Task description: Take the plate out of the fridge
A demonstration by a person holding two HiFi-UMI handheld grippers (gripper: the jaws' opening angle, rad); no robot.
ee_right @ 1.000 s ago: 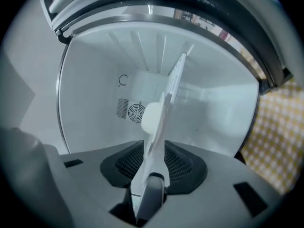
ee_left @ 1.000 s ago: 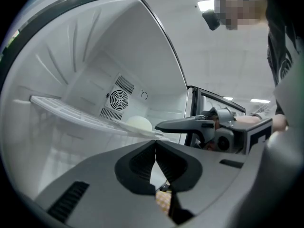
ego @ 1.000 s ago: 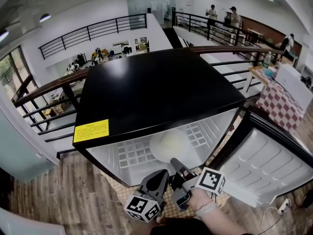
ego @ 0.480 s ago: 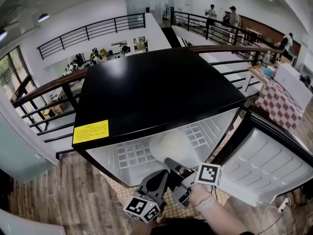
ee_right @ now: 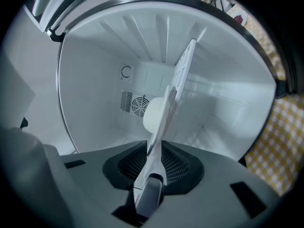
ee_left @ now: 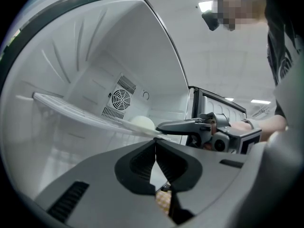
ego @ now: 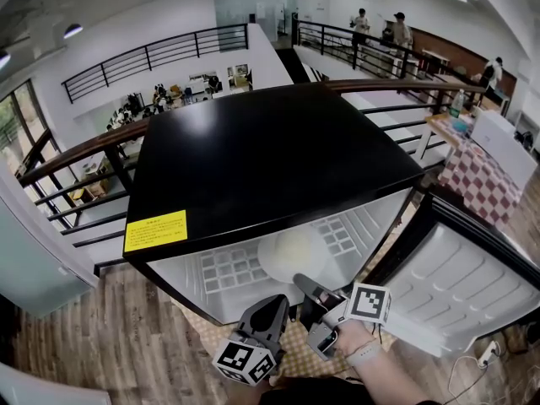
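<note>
A round white plate (ego: 291, 250) lies on the white shelf (ego: 226, 266) inside the open black-topped fridge (ego: 270, 159). My right gripper (ego: 302, 282) reaches level into the fridge at the plate's near edge. In the right gripper view the plate (ee_right: 153, 114) shows edge-on, and its thin rim runs between the pads of the right gripper (ee_right: 154, 148), which press on it. Those jaws closed in and have just eased slightly wider, still with the rim between them. My left gripper (ego: 275, 309) waits outside the fridge front, shut and empty (ee_left: 156, 144).
The fridge door (ego: 460, 285) stands open at the right. A yellow checked mat (ego: 295, 357) lies under the fridge on the wooden floor. A fan grille (ee_right: 139, 105) sits in the fridge's back wall. Railings and people stand far behind.
The right gripper has shifted slightly at the plate's near rim. The plate, the left gripper and the fridge door stay where they were.
</note>
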